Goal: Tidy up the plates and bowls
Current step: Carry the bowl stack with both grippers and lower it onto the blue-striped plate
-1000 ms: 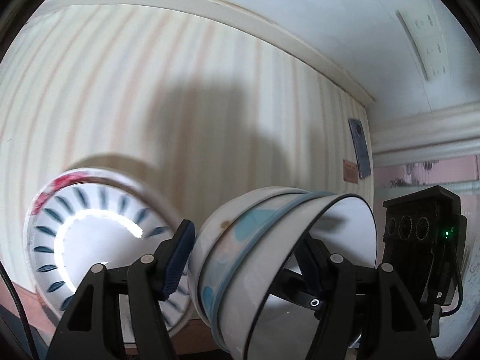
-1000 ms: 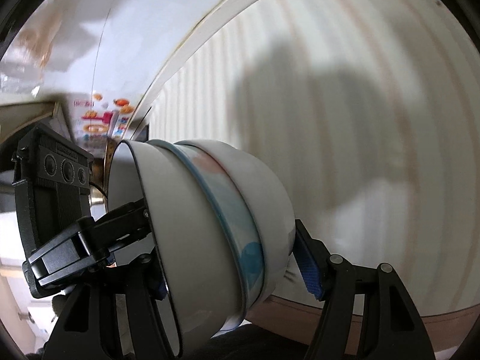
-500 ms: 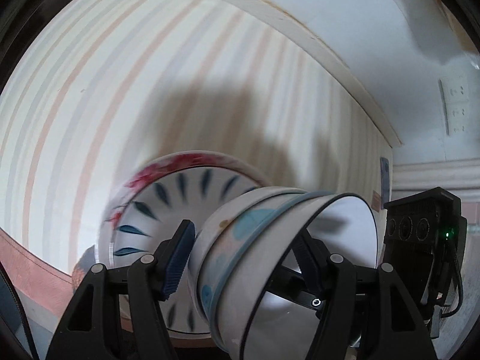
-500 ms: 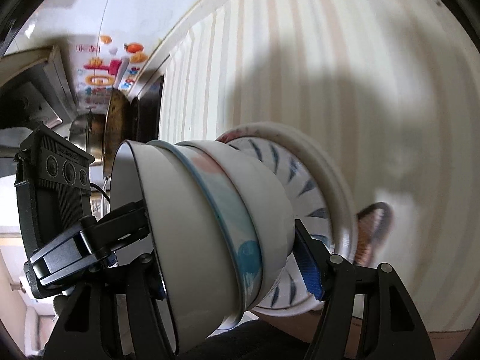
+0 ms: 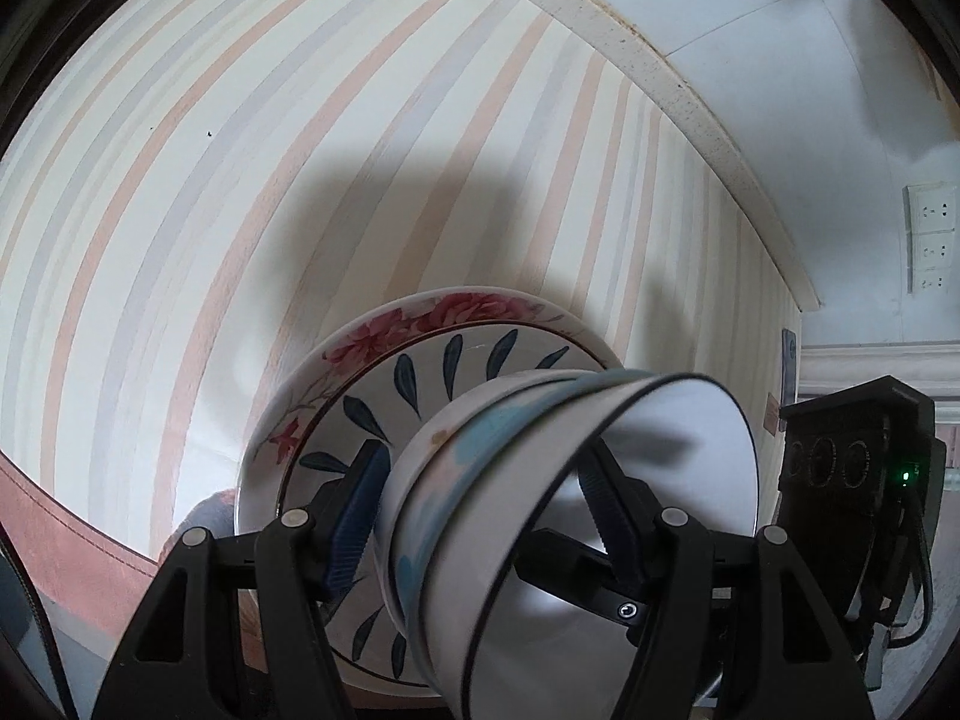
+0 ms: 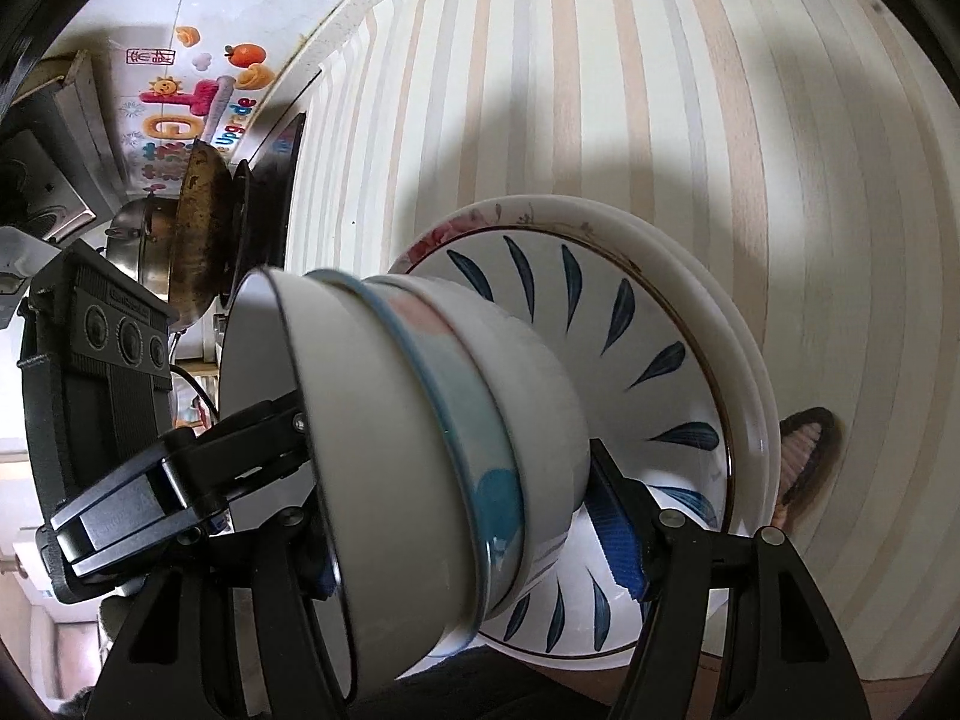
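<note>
A nested stack of three white bowls [image 5: 540,516] is held between both grippers, one from each side. My left gripper [image 5: 486,516] is shut on the stack's wall, one finger inside the top bowl. My right gripper [image 6: 468,516] is shut on the same stack [image 6: 420,468] from the opposite side. Just beyond the stack lies a pile of plates: a white plate with dark blue leaf marks [image 5: 384,396] on top of a plate with red flowers [image 5: 444,309]. In the right wrist view the leaf plate [image 6: 636,348] sits right behind the bowls' base.
The plates lie on a striped cream and peach tabletop [image 5: 240,180]. A small brown patterned thing [image 6: 804,444] lies beside the plates. A stove with a wok and a steel pot [image 6: 198,228] is at the far left. Wall sockets [image 5: 930,240] are at the right.
Both grippers carried the bowl stack towards the plates. The plate pile has come from the edge of view to directly behind the bowls and looks larger and closer.
</note>
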Tool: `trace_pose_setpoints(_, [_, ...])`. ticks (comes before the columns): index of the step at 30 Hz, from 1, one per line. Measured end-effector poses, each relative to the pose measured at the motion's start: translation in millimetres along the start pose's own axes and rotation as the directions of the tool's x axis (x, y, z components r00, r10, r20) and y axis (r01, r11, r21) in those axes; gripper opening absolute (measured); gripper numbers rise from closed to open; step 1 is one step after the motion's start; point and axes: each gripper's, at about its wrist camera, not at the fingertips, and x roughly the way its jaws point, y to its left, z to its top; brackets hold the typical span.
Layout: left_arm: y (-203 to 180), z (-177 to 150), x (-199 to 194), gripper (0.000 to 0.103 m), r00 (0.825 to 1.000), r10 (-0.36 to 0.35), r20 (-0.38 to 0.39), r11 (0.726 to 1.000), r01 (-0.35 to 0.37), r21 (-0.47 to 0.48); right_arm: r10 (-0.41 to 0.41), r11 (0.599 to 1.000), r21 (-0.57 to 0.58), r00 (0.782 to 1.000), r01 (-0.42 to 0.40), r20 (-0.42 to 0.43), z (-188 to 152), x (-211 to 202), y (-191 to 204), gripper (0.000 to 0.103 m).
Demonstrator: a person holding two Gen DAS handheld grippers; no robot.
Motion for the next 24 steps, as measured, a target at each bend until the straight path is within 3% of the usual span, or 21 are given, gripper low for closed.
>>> trace_pose_setpoints(15, [-6.4, -0.5, -4.5, 0.062, 0.999, 0.05, 0.02, 0.997, -0.051, 0.057, -0.01, 1.0, 0.013, 1.0, 0.01, -0.002, -2.2, 0.8, -1.3, 0.069])
trace_pose_setpoints(24, [-12.8, -9.1, -28.3, 0.062, 0.987, 0.147, 0.066, 0.984, -0.152, 0.088, -0.064, 0.997, -0.036, 0.997, 0.066, 0.041, -10.0, -20.7, 5.6, 0.069])
